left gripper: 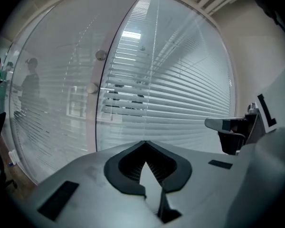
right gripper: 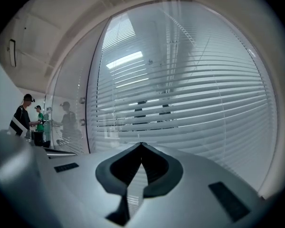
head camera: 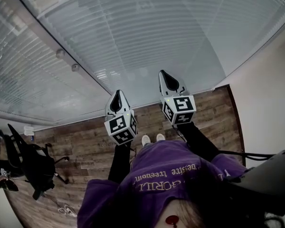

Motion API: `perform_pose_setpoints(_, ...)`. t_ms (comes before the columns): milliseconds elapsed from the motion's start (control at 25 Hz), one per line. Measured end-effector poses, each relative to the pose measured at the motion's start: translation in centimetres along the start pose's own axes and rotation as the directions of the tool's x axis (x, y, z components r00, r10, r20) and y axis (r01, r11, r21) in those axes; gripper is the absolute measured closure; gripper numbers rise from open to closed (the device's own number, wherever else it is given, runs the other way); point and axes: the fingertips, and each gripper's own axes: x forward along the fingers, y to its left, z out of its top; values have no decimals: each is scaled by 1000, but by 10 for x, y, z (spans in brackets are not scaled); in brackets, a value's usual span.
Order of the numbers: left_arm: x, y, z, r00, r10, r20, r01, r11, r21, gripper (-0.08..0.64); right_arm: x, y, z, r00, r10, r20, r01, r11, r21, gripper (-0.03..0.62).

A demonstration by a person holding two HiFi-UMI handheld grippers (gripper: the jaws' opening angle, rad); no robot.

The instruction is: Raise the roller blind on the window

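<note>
A white slatted blind (head camera: 147,37) hangs lowered behind the glass in front of me, filling the left gripper view (left gripper: 180,89) and the right gripper view (right gripper: 190,89). My left gripper (head camera: 116,95) points at it with its jaws closed tip to tip (left gripper: 145,142). A thin pale cord (left gripper: 143,103) rises straight from where the tips meet and looks pinched there. My right gripper (head camera: 164,73) is held a little higher and to the right, also shut (right gripper: 142,144), with nothing visible between its fingers. It shows from the side in the left gripper view (left gripper: 228,125).
A black office chair (head camera: 31,167) stands on the wooden floor (head camera: 85,141) to my left. A plain white wall (head camera: 266,94) closes the right side. Round fittings (head camera: 60,53) sit on the glass panel to the left. People (right gripper: 23,113) stand farther left.
</note>
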Motion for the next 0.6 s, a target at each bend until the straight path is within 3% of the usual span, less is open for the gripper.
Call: perform_pose_setpoints(600,0,-5,-3,1000,18,-18,-17,998,60,558,-2,-5,-1,1000,-18,-11,18,1000,6,595)
